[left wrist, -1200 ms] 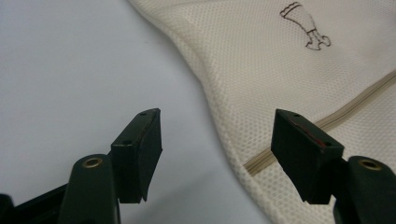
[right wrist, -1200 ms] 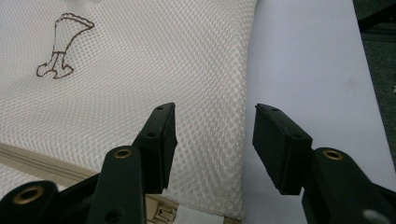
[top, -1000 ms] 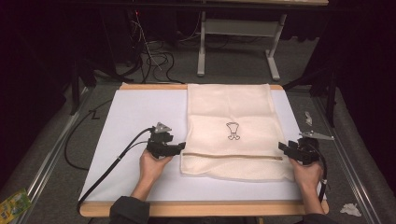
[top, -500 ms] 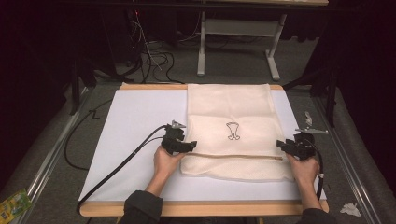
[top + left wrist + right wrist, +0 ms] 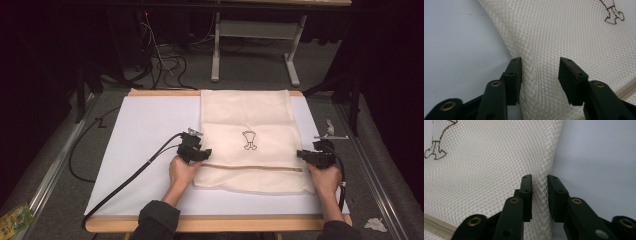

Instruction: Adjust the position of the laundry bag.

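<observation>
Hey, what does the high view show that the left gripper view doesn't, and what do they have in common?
The high view alone shows both hands, the right gripper at the mesh bag's right edge, the wooden table edge, and cables and a metal stand on the floor beyond. The left gripper view alone shows the weave up close, with cloth bunched between the left gripper fingers, which have just been closing, one of them at the bag's edge. Both share the cream mesh bag, its brown emblem, its zipper band and the white table cover.
</observation>
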